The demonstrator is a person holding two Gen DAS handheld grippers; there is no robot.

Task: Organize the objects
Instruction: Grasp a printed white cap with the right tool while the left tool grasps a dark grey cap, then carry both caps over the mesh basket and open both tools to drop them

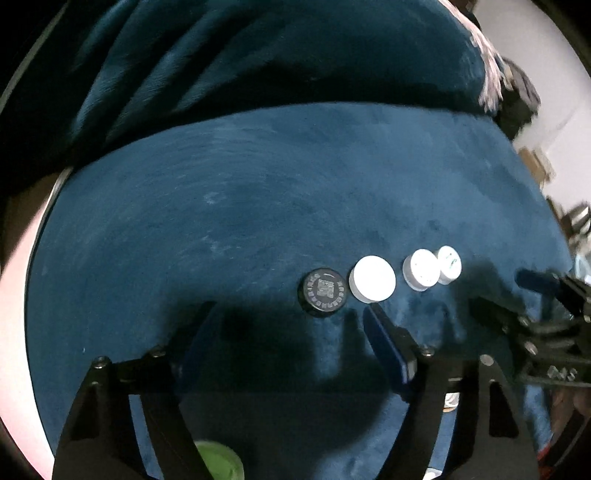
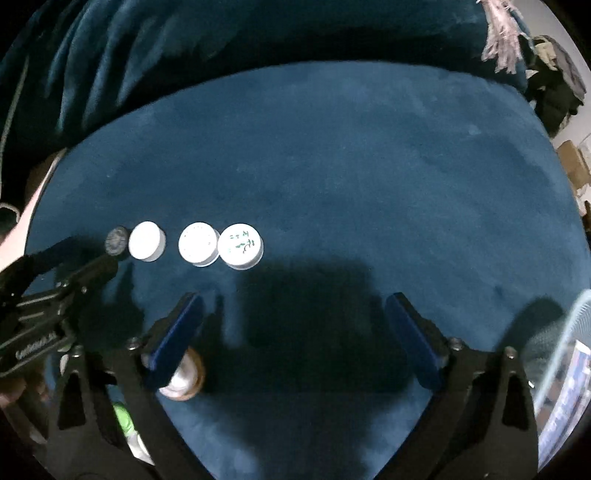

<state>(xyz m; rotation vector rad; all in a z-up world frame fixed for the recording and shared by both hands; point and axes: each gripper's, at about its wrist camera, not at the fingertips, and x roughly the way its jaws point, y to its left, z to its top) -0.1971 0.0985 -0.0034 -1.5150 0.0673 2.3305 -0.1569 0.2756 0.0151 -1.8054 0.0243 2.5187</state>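
Observation:
Several bottle caps lie in a row on a dark blue velvet seat (image 1: 221, 206): a black cap with a printed code (image 1: 324, 291), a plain white cap (image 1: 372, 279), a white cap (image 1: 421, 269) and a white cap with green marks (image 1: 449, 264). In the right wrist view the same row runs black cap (image 2: 116, 240), plain white cap (image 2: 147, 241), white cap (image 2: 198, 243), green-marked cap (image 2: 240, 246). My left gripper (image 1: 288, 314) is open and empty just short of the black cap. My right gripper (image 2: 293, 304) is open and empty, to the right of the row.
A silver and brown cap (image 2: 183, 378) lies under my right gripper's left finger. A green cap (image 1: 218, 461) lies near the front edge below my left gripper. The seat's back cushion (image 2: 258, 33) rises behind. A mesh container (image 2: 565, 354) stands at the right edge.

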